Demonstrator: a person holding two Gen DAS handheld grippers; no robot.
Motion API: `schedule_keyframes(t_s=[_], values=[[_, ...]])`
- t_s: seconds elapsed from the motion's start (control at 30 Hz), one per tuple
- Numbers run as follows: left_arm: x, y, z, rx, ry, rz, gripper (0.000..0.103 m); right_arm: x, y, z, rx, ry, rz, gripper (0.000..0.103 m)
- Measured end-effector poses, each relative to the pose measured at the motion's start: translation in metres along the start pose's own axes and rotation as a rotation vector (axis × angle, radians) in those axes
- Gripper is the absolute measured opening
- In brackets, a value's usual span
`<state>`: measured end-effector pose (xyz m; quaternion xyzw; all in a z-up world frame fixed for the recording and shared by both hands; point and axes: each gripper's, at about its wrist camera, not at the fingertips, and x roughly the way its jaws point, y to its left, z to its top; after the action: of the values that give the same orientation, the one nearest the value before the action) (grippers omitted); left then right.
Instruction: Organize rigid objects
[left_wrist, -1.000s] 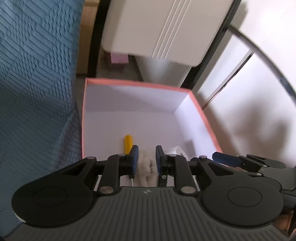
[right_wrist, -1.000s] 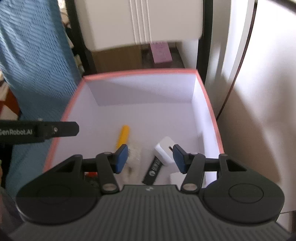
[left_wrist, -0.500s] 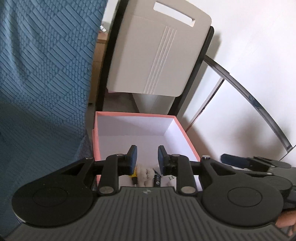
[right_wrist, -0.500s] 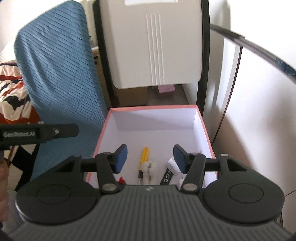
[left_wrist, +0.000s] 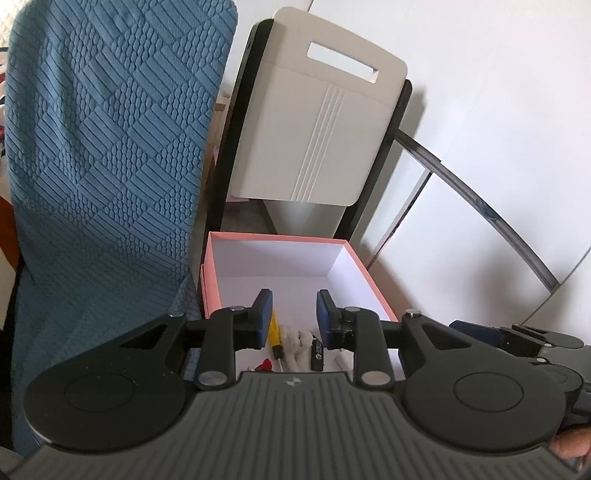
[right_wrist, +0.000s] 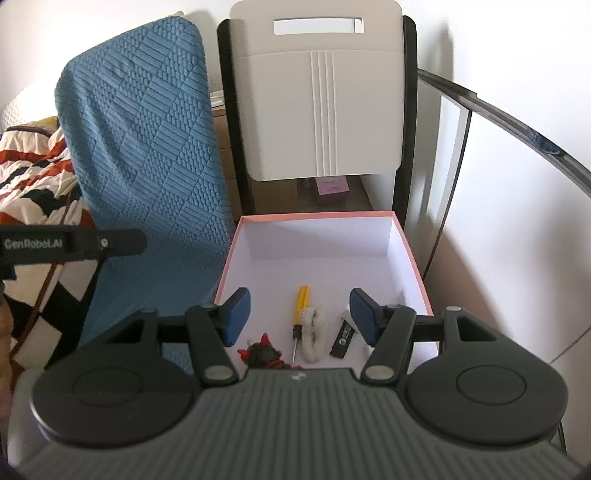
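Home bedroom: patterned bedding (right_wrist: 33, 177), white chair (right_wrist: 317, 110).

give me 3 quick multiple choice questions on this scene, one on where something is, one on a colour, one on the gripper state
1. Where does the screwdriver lie?
A. on the chair
B. inside the box
C. in the left gripper

2. What colour is the box's rim?
A. pink
B. green
C. black

3. How is the right gripper?
A. shut on the screwdriver
B. shut on nothing
C. open, holding nothing

Answers:
1 B: it rests on the white box floor beside the fluffy toy.
2 A: the top edge is pink around white inner walls.
3 C: its blue pads stand wide apart above the box, with nothing between them.
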<state>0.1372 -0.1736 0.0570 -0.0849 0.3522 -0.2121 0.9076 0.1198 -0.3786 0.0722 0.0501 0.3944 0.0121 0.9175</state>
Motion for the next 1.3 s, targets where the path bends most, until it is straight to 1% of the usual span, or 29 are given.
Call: schedule_keyframes(t_s=[0.17, 0.23, 0.37, 0.53, 0.67, 0.83, 1.0, 1.03, 1.07, 1.1, 1.13, 1.3], values=[[-0.019, 0.001, -0.012, 0.009, 0.0, -0.01, 0.033, -0.015, 0.012, -0.011, 0.006, -0.002, -0.012, 0.062], [-0.026, 0.003, -0.017, 0.005, -0.002, -0.014, 0.037, -0.021, 0.017, -0.016, 0.011, -0.004, -0.013, 0.062], [-0.036, 0.006, -0.026, 0.003, -0.002, -0.013, 0.04, -0.03, 0.025, -0.025, 0.004, -0.005, -0.019, 0.062], [-0.049, 0.008, -0.035, 0.004, -0.005, -0.007, 0.051, -0.043, 0.031, -0.036, -0.005, -0.003, -0.023, 0.062], [-0.058, 0.006, -0.042, 0.0, -0.009, -0.008, 0.057, -0.05, 0.034, -0.044, 0.004, 0.004, -0.025, 0.062], [-0.066, 0.001, -0.052, 0.012, -0.01, 0.001, 0.074, -0.057, 0.036, -0.052, 0.03, 0.007, -0.036, 0.062], [-0.071, 0.0, -0.058, 0.008, -0.019, 0.023, 0.089, -0.063, 0.036, -0.058, 0.02, 0.009, -0.047, 0.062], [-0.071, 0.001, -0.058, 0.0, -0.019, 0.025, 0.092, -0.063, 0.035, -0.058, 0.021, 0.01, -0.047, 0.065], [-0.071, 0.002, -0.058, -0.006, -0.018, 0.027, 0.093, -0.063, 0.035, -0.059, 0.023, 0.011, -0.052, 0.069], [-0.072, 0.003, -0.059, -0.007, -0.017, 0.029, 0.094, -0.064, 0.034, -0.059, 0.026, 0.007, -0.061, 0.082], [-0.072, 0.003, -0.059, -0.005, -0.019, 0.033, 0.097, -0.064, 0.033, -0.059, 0.029, 0.0, -0.065, 0.087], [-0.072, 0.003, -0.06, 0.002, -0.017, 0.048, 0.101, -0.06, 0.032, -0.061, 0.042, 0.018, -0.058, 0.087]])
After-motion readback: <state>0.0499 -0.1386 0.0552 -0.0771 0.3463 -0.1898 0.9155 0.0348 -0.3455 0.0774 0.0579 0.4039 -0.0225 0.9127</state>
